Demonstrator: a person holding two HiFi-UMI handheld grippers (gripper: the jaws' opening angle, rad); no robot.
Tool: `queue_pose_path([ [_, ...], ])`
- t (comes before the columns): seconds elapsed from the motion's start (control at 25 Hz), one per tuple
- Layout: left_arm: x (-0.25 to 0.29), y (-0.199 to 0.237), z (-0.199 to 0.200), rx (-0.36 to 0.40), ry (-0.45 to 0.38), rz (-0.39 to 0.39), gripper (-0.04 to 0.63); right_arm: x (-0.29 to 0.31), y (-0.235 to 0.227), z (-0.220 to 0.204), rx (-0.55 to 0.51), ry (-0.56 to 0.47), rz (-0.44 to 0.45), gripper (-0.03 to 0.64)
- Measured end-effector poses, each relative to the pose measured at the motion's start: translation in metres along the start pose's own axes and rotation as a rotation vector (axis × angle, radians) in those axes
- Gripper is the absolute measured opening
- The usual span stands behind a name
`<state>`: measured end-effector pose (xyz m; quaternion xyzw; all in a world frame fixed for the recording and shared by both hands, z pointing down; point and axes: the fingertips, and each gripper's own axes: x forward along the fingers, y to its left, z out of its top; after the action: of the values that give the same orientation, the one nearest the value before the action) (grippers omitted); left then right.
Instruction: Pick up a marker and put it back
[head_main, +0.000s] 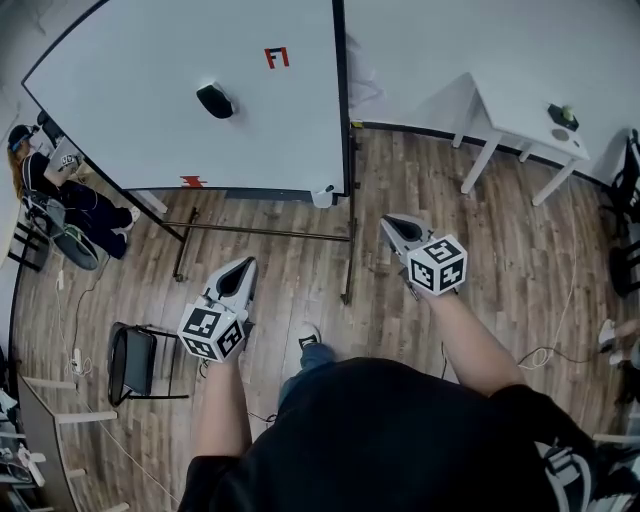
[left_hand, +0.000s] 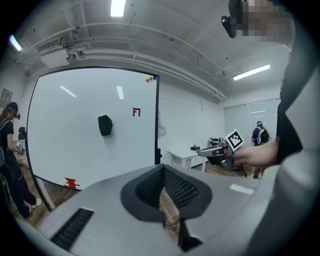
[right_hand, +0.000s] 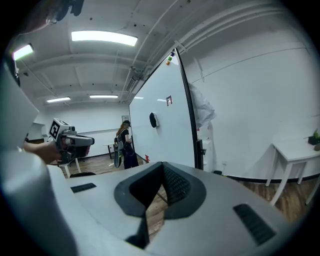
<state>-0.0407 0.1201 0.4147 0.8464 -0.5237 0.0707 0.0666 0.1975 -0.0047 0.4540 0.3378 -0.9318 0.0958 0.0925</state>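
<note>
The left tongs (head_main: 244, 264) and right tongs (head_main: 389, 223) are both pressed together, holding nothing, facing a whiteboard (head_main: 150, 90) bearing what looks like an eraser (head_main: 215, 100).

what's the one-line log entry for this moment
stage: before pickup | left gripper: shut, empty | right gripper: shut, empty | both aimed toward whiteboard | marker: not held

shirt (head_main: 400, 450): black | left tongs (head_main: 245, 263), right tongs (head_main: 389, 222): grey, black-white square markings
</note>
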Motion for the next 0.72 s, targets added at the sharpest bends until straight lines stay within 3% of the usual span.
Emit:
queue_pose_path([
  [0.32, 0.048, 0.073, -0.010, -0.016, 0.008, -0.063, 0.011, 0.073, -0.015, 0.004, 0.003, 0.034, -0.043, -0.005],
  [0.72, 0.106, 0.179, 0.011, -0.009, 0.002, -0.153, 0.009, 0.166, -0.023, 0.032, 0.010, 0.051, -0.092, -0.005],
])
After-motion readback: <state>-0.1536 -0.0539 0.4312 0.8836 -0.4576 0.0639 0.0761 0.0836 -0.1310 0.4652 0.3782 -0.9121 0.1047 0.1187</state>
